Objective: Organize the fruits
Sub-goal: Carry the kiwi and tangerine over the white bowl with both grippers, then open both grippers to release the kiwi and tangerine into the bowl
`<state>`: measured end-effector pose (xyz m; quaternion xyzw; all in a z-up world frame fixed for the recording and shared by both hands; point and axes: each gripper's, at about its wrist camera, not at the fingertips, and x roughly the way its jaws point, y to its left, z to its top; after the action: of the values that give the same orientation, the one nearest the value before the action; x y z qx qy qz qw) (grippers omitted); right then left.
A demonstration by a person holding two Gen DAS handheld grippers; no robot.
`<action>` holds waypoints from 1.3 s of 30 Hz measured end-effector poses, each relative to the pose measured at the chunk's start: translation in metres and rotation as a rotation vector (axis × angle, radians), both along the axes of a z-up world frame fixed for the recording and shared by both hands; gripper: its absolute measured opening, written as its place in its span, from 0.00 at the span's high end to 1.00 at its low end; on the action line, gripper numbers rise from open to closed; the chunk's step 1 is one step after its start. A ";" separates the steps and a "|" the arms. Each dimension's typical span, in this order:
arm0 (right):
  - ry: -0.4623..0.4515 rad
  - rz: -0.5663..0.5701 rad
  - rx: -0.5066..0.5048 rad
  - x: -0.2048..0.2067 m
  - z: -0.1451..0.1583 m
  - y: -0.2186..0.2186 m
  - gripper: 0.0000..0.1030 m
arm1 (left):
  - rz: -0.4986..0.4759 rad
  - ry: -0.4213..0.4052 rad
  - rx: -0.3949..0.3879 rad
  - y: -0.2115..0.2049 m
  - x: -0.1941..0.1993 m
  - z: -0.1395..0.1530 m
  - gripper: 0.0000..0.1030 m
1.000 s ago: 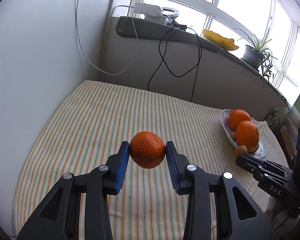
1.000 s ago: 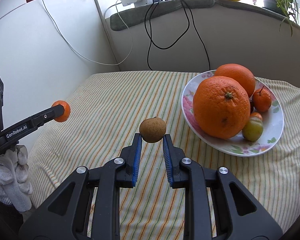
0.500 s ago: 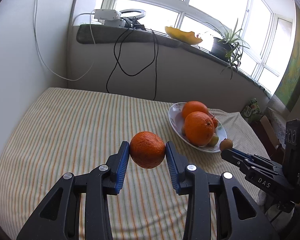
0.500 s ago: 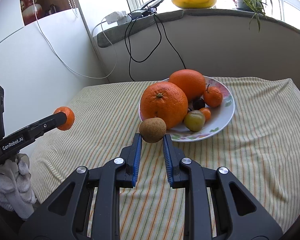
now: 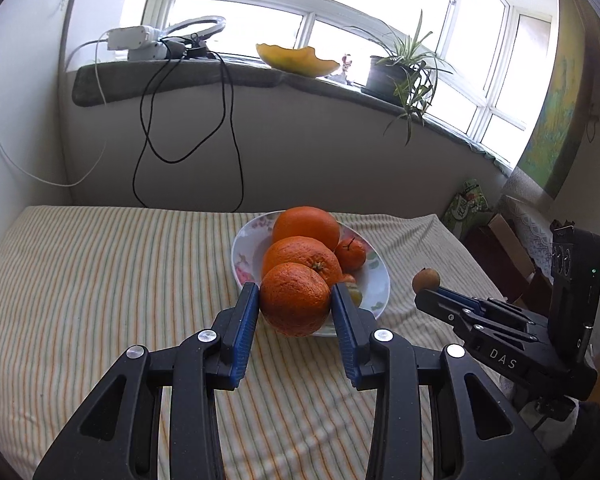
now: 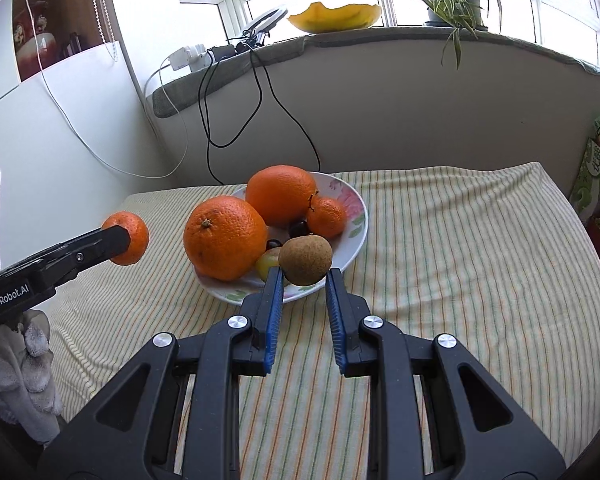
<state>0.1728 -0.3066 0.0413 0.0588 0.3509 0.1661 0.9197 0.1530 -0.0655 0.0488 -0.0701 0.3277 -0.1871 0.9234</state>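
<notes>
My left gripper is shut on a tangerine, held in the air just in front of a flowered white plate. The plate carries two big oranges, a small tangerine and some smaller fruit. In the right wrist view, my right gripper is shut on a small brown round fruit, hovering at the near rim of the same plate. Each gripper shows in the other's view: the left gripper with its tangerine, the right gripper with the brown fruit.
A striped cloth covers the table. Black and white cables hang down the wall behind it. On the window ledge stand a yellow dish, a potted plant and a ring light. A green box sits at the table's right end.
Both grippers have swung toward the plate, which now sits larger and more central in each view. Each still holds its fruit.
</notes>
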 end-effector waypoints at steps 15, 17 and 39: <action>0.013 0.030 -0.009 0.028 -0.013 0.000 0.78 | -0.084 -0.010 0.060 -0.057 0.043 0.005 0.65; 0.016 0.033 -0.010 0.031 -0.015 0.001 0.78 | -0.089 -0.008 0.065 -0.060 0.047 0.005 0.65; 0.045 0.054 -0.017 0.046 -0.027 0.010 0.77 | -0.099 0.016 0.091 -0.078 0.067 0.000 0.65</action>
<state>0.2192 -0.2969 0.0148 0.0453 0.3742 0.1868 0.9072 0.2201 -0.1433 0.0484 -0.0132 0.3463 -0.2170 0.9126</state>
